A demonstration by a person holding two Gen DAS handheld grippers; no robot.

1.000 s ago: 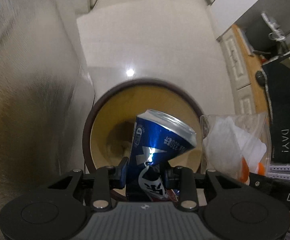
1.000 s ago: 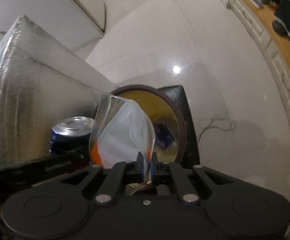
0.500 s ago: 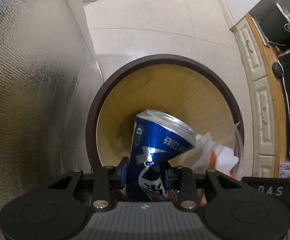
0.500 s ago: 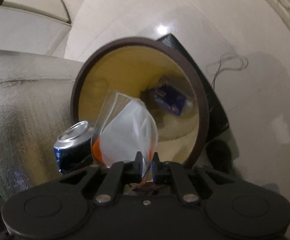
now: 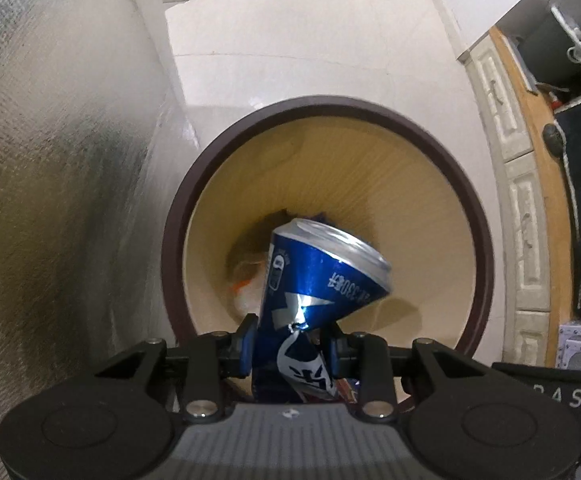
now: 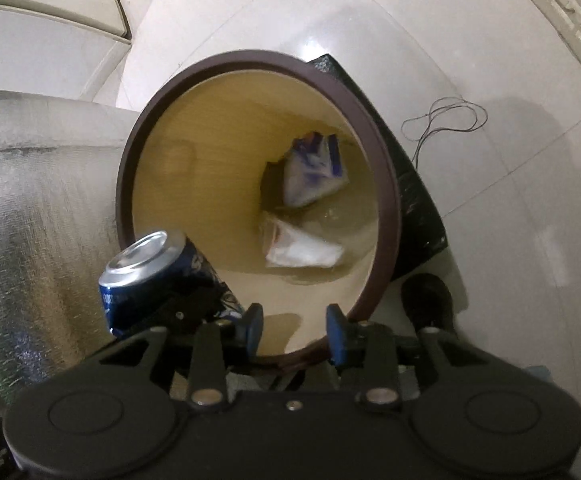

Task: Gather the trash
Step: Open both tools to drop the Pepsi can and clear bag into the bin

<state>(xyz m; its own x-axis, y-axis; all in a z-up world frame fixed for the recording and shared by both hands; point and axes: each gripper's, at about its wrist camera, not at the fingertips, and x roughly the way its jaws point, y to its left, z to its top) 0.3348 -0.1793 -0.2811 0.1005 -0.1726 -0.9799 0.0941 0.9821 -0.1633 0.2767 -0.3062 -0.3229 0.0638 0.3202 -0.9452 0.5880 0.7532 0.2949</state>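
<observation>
A round trash bin point(image 5: 478, 264) with a dark brown rim and tan inside stands on the floor below both grippers; it also shows in the right wrist view point(image 6: 390, 208). My left gripper point(image 5: 290, 346) is shut on a crushed blue can point(image 5: 318, 280) and holds it over the bin's mouth. The can point(image 6: 150, 276) shows at the left in the right wrist view. My right gripper point(image 6: 294, 330) is open and empty above the bin's near rim. A clear plastic bag with white paper point(image 6: 302, 250) lies at the bin's bottom beside a blue and white wrapper point(image 6: 314, 168).
A silver foil-covered surface point(image 5: 50, 160) rises at the left. A black mat point(image 6: 414, 200) lies under the bin on the white tile floor, with a thin wire point(image 6: 446, 120) beyond. A wooden cabinet edge point(image 5: 530, 200) runs along the right.
My right gripper has opened and the plastic bag has dropped into the bin. My left gripper has moved further over the bin with the can still in it.
</observation>
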